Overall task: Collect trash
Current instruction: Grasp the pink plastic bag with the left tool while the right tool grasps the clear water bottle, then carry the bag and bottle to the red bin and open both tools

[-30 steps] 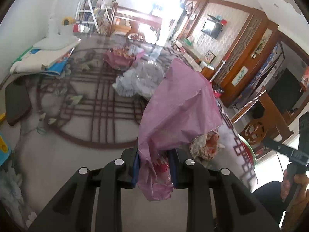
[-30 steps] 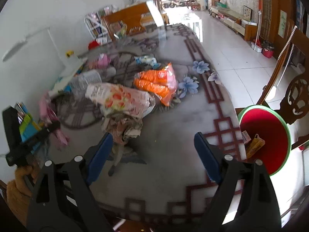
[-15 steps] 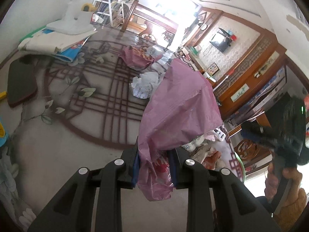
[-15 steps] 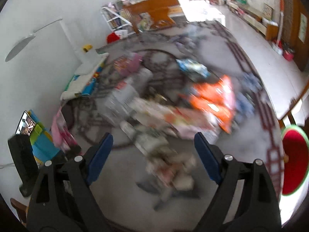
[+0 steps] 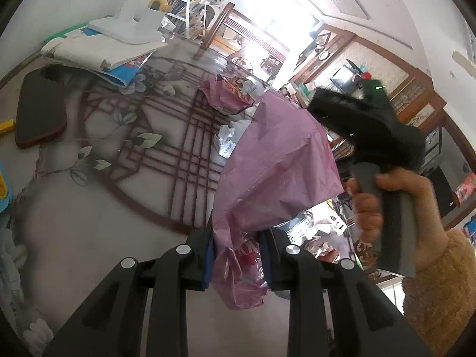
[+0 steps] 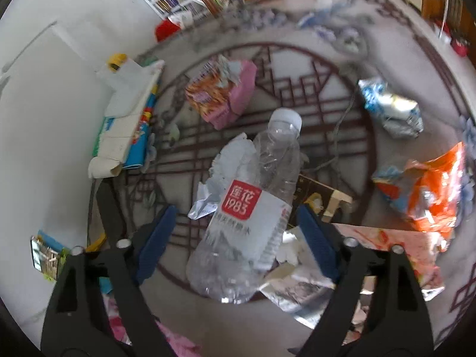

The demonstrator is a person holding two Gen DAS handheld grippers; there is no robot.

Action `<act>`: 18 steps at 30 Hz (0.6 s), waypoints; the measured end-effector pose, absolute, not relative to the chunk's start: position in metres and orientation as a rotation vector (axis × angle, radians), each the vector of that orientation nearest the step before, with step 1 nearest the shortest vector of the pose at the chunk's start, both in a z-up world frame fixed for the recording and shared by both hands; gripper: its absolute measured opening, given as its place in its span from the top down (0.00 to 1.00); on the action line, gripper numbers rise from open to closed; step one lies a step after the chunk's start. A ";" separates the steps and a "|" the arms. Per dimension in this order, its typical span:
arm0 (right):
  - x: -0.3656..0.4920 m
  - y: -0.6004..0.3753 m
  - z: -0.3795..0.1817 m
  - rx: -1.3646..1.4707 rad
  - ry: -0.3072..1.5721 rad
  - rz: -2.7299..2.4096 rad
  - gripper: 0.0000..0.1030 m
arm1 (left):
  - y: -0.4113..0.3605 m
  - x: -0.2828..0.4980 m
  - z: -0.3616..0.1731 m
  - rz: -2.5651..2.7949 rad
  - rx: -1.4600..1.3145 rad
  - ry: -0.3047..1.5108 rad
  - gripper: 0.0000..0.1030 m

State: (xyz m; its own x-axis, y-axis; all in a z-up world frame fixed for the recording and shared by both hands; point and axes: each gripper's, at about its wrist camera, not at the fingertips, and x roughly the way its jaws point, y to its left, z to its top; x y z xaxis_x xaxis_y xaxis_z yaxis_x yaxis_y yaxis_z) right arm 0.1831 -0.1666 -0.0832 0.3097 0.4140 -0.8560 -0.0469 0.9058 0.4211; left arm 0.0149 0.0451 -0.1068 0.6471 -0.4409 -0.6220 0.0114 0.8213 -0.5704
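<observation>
My left gripper [image 5: 236, 254] is shut on a crumpled pink plastic bag [image 5: 276, 163] that stands up above the patterned table [image 5: 89, 223]. To its right a hand holds the right gripper's body [image 5: 377, 136] over the litter. In the right wrist view my right gripper [image 6: 235, 229] straddles a clear plastic water bottle [image 6: 253, 220] with a red-and-white label. The bottle lies on the table between the blue pads [image 6: 154, 238], which are closing and stand apart from it. Crumpled white paper [image 6: 229, 163] lies beside the bottle.
Around the bottle lie a pink snack packet [image 6: 223, 95], a blue-and-white wrapper [image 6: 392, 110], an orange wrapper [image 6: 428, 190] and a flowered bag [image 6: 386, 244]. Books and folded papers [image 6: 128, 125] are stacked by the wall. A dark pad [image 5: 40, 113] rests at the table's left.
The right gripper swept left across the table from the red bin's side and now hovers over the water bottle, with its jaws a little narrower. The left gripper shifted slightly, still holding the pink bag.
</observation>
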 end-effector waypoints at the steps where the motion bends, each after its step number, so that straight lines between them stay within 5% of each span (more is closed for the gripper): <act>1: 0.186 -0.165 -0.088 0.351 1.239 0.306 0.28 | 0.045 0.014 -0.107 -0.275 -0.566 0.836 0.78; 8: 0.191 -0.168 -0.104 0.379 1.271 0.297 0.46 | 0.046 0.014 -0.106 -0.286 -0.580 0.831 0.78; 18: 0.163 -0.175 -0.074 0.445 1.188 0.400 0.52 | 0.045 0.015 -0.110 -0.276 -0.577 0.842 0.78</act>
